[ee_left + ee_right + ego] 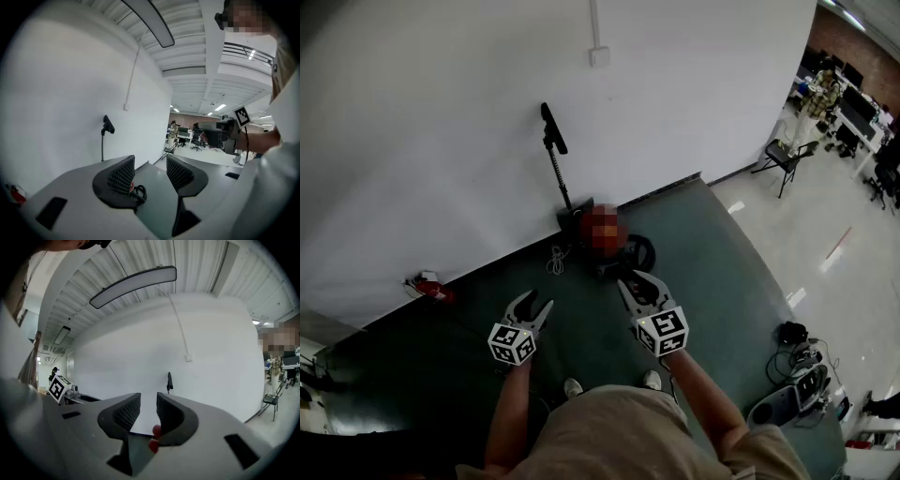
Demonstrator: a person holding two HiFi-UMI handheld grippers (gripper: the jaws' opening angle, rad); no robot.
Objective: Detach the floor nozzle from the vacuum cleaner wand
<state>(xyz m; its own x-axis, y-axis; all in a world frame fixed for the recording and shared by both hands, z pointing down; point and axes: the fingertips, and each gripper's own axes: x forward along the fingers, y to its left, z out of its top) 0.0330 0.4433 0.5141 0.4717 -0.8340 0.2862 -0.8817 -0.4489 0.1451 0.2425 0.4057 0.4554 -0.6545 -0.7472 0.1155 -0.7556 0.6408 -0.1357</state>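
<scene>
The vacuum cleaner stands against the white wall, its black wand (560, 172) upright with the handle (552, 127) on top. A dark base part (571, 223) sits at the wand's foot, and a mosaic patch hides most of the body. A black hose loop (640, 253) lies beside it. The wand also shows in the left gripper view (103, 146) and its handle in the right gripper view (169, 382). My left gripper (535, 302) (150, 164) is open and empty, well short of the vacuum. My right gripper (637, 279) (148, 401) is shut on nothing, just in front of the hose.
A dark green floor mat (703, 272) runs under the vacuum. A white cable (556, 260) and a red-and-white object (427, 285) lie by the wall. A chair (787, 156) stands at far right, cables and a device (795, 375) at near right.
</scene>
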